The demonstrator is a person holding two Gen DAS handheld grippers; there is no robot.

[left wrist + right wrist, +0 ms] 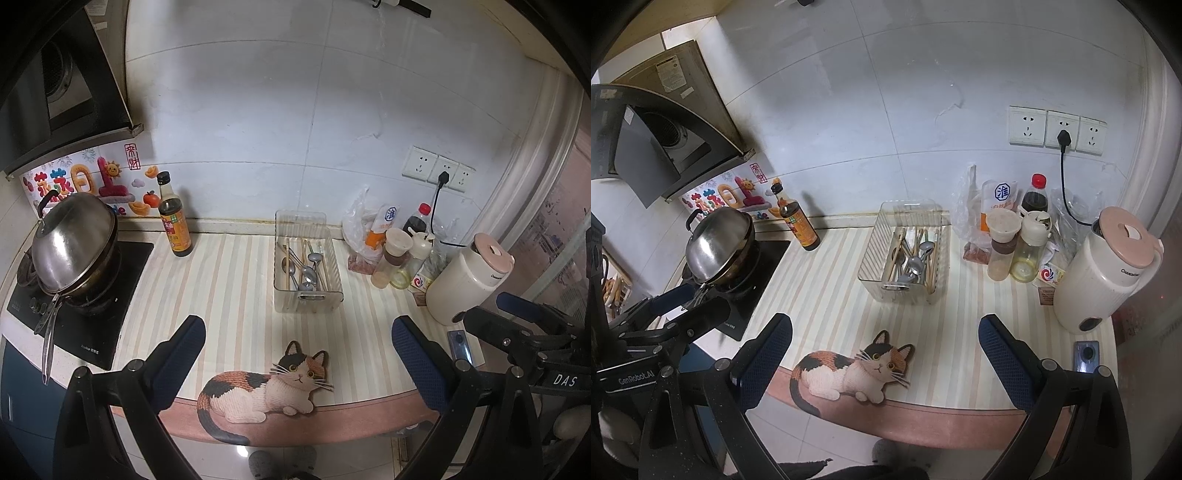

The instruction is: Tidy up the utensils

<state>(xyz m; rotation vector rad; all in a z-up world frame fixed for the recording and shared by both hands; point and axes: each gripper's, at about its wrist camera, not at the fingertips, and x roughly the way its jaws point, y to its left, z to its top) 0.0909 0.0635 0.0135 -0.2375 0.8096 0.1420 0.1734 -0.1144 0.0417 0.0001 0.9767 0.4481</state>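
Note:
A clear plastic tray [334, 271] stands near the back of the striped counter, also in the right wrist view [871, 251]. Metal spoons [308, 273] [914, 264] and wooden chopsticks [286, 266] [932, 266] lie mixed inside it. My left gripper [297, 334] is open and empty, held above the counter's front edge, short of the tray. My right gripper [884, 330] is open and empty, at about the same distance from the tray. Each gripper shows at the side of the other's view.
A lidded wok [74, 247] sits on the stove at left, a dark sauce bottle [175, 221] beside it. Condiment bottles [1015, 243], bags and a cream kettle [1108, 266] crowd the right. A cat-shaped mat [266, 387] lies at the front edge; a phone [1086, 356] lies at right.

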